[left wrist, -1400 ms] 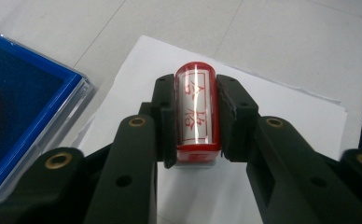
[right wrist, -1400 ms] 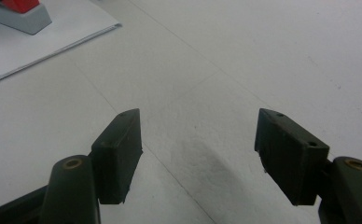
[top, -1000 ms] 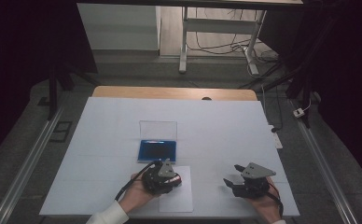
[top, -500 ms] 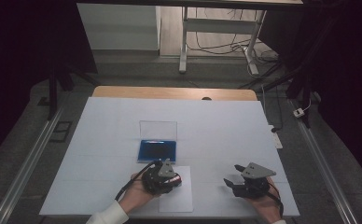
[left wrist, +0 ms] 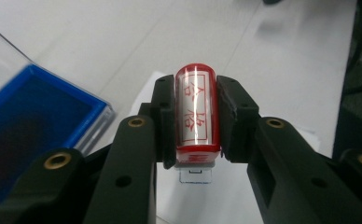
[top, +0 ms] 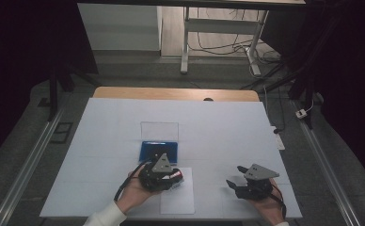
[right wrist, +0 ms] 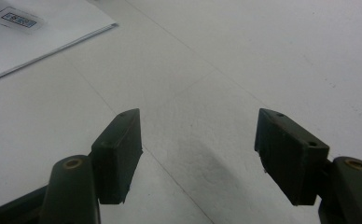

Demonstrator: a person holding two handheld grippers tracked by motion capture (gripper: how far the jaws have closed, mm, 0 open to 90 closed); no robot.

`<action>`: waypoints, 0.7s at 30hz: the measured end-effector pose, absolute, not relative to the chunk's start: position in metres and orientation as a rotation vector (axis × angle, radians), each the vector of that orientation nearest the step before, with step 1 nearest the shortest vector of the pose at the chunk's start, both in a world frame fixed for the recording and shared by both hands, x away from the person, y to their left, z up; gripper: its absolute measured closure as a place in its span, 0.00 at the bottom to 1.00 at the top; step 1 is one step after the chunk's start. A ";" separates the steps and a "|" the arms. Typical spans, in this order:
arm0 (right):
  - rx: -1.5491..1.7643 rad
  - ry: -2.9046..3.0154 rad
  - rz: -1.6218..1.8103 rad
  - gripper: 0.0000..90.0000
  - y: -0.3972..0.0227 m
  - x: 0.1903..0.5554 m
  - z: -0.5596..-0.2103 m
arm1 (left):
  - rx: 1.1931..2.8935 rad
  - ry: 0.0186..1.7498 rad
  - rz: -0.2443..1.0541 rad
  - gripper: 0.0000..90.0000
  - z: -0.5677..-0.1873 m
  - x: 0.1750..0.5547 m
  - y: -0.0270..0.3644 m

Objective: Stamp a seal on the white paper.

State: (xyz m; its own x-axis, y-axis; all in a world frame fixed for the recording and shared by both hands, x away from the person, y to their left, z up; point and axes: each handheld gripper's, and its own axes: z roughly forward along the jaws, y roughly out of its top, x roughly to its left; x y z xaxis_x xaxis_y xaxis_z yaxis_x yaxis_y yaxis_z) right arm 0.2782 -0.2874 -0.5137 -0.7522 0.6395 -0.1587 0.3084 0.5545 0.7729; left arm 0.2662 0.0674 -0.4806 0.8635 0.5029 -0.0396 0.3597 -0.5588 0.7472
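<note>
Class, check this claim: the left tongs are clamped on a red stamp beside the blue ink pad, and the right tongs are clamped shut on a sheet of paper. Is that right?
One part is wrong. The right tongs stand open with nothing between them, over the bare white table cover, as the right gripper view shows. The rest holds: the left tongs are clamped on the red stamp beside the blue ink pad.

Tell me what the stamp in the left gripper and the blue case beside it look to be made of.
Stamp: glossy red plastic with a clear window, judging by light streaks along it. Ink pad case: shiny blue plastic tray with a transparent, probably plastic, lid hinged open.
</note>
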 end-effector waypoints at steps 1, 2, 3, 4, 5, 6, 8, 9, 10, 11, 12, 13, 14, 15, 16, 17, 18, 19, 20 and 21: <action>0.769 2.368 1.058 0.35 -0.287 0.278 -0.514 | 2.210 0.624 0.225 0.78 -0.479 0.266 0.069; 0.768 2.370 1.061 0.35 -0.287 0.278 -0.514 | 2.201 0.627 0.227 0.78 -0.477 0.266 0.070; 0.767 2.372 1.063 0.35 -0.287 0.278 -0.514 | 2.192 0.627 0.226 0.78 -0.475 0.267 0.072; 0.768 2.371 1.060 0.35 -0.287 0.278 -0.514 | 2.184 0.628 0.224 0.78 -0.473 0.267 0.073; 0.768 2.371 1.060 0.35 -0.287 0.278 -0.514 | 2.176 0.629 0.224 0.78 -0.471 0.267 0.075; 0.768 2.372 1.063 0.35 -0.287 0.278 -0.514 | 2.168 0.629 0.224 0.78 -0.470 0.267 0.076; 0.768 2.371 1.062 0.35 -0.287 0.279 -0.514 | 2.157 0.628 0.225 0.78 -0.467 0.267 0.078; 0.767 2.371 1.061 0.35 -0.287 0.279 -0.514 | 2.150 0.633 0.224 0.78 -0.465 0.267 0.079; 0.766 2.371 1.061 0.35 -0.287 0.279 -0.514 | 2.148 0.631 0.225 0.78 -0.464 0.267 0.080; 0.766 2.372 1.061 0.35 -0.287 0.279 -0.514 | 2.144 0.632 0.226 0.78 -0.462 0.268 0.081; 0.766 2.372 1.061 0.35 -0.287 0.279 -0.514 | 2.141 0.634 0.228 0.78 -0.461 0.268 0.082; 0.766 2.373 1.060 0.35 -0.287 0.279 -0.514 | 2.138 0.635 0.230 0.78 -0.459 0.268 0.083; 0.767 2.373 1.060 0.35 -0.287 0.279 -0.514 | 2.134 0.636 0.231 0.78 -0.458 0.268 0.084; 0.767 2.374 1.060 0.35 -0.287 0.279 -0.515 | 2.130 0.637 0.234 0.78 -0.457 0.269 0.085; 0.765 2.375 1.058 0.35 -0.287 0.279 -0.515 | 2.126 0.638 0.236 0.78 -0.456 0.269 0.086; 0.765 2.375 1.057 0.35 -0.287 0.279 -0.515 | 2.124 0.639 0.237 0.78 -0.454 0.270 0.087; 0.766 2.375 1.057 0.35 -0.287 0.279 -0.515 | 2.119 0.641 0.237 0.78 -0.453 0.270 0.087; 0.768 2.373 1.055 0.35 -0.287 0.279 -0.515 | 2.116 0.643 0.238 0.78 -0.453 0.271 0.088; 0.769 2.372 1.056 0.35 -0.287 0.279 -0.515 | 2.114 0.646 0.236 0.78 -0.452 0.272 0.089; 0.772 2.369 1.059 0.35 -0.287 0.279 -0.515 | 2.112 0.649 0.233 0.78 -0.451 0.272 0.090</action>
